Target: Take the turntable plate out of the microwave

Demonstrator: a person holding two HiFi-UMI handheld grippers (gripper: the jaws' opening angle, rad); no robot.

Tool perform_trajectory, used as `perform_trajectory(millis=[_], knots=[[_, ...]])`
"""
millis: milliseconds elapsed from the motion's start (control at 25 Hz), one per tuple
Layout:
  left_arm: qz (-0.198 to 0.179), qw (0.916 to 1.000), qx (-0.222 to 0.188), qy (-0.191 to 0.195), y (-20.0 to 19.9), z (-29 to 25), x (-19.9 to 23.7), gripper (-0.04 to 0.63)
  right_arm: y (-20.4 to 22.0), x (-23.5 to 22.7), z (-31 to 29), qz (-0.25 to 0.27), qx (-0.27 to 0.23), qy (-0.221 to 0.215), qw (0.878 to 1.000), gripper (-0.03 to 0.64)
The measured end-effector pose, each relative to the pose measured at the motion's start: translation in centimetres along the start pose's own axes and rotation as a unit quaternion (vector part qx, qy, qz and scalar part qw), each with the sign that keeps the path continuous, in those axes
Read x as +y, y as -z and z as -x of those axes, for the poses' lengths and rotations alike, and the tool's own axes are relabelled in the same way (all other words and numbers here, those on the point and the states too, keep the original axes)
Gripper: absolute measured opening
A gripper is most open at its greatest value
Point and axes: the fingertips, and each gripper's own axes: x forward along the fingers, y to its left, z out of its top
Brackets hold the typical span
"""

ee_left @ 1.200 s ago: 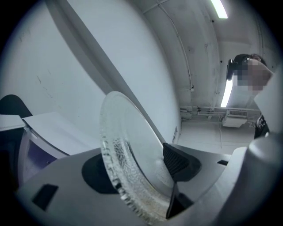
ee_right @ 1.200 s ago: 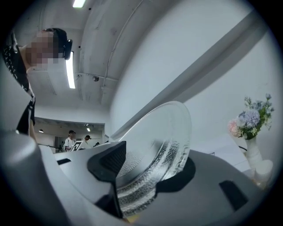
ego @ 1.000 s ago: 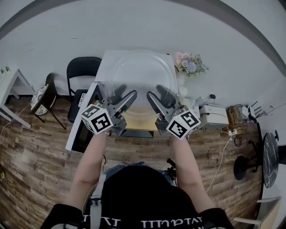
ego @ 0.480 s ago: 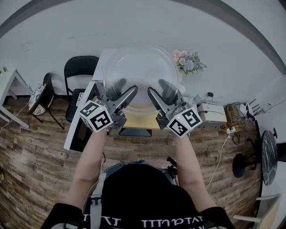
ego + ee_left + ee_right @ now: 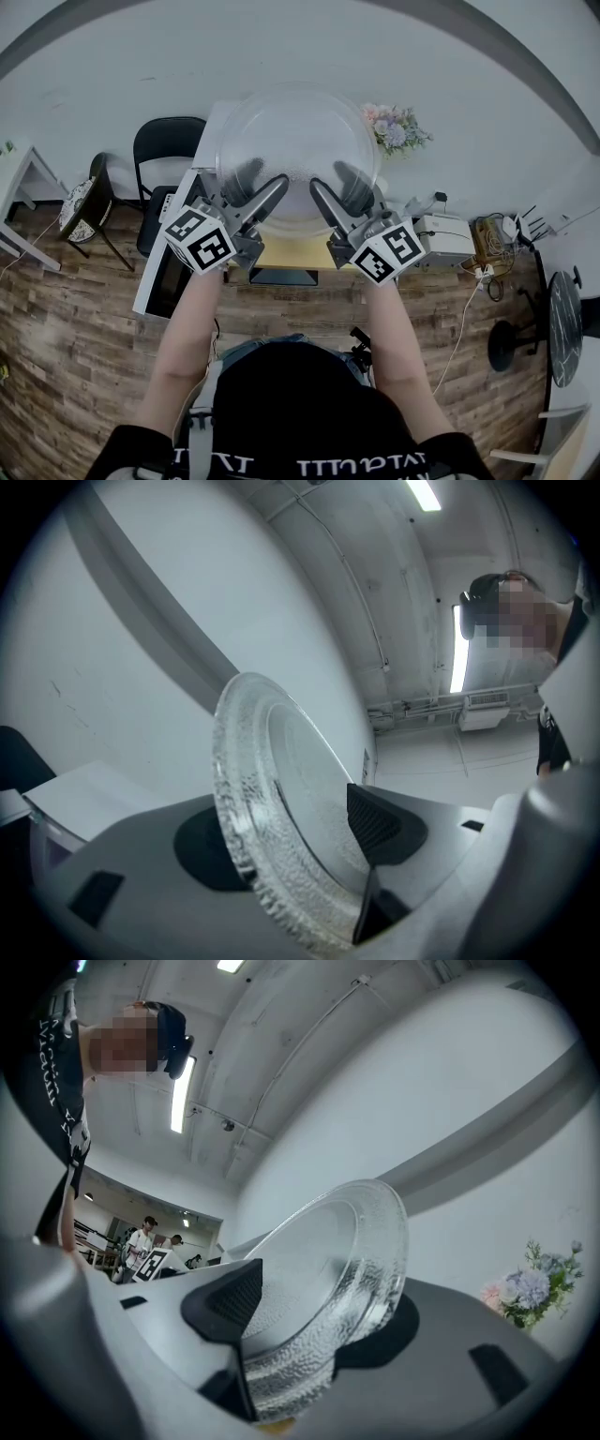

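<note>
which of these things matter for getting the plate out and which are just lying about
In the job: glass turntable plate; left gripper, clamped on it; right gripper, jaws just eased a little wider with the plate's rim between them; microwave.
Lying about: black chair; flowers; white box; round black table.

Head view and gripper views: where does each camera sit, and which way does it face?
Head view: on the head, steeply downward; shows both forearms, left tongs, right tongs, turntable plate.
Left gripper view: on the left tongs, along them, tilted upward; clamping the rim.
Right gripper view: likewise; jaws just opened slightly, rim between.
All share the plate.
</note>
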Motion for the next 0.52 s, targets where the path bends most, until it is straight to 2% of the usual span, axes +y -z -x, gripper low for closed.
perform_trajectory(millis=[520], knots=[[0.006, 0.9999, 0.002, -0.009, -0.44, -0.04, -0.25, 0.285, -0.31, 0.09, -0.11, 0.006, -0.001, -0.002, 1.0, 0.252]])
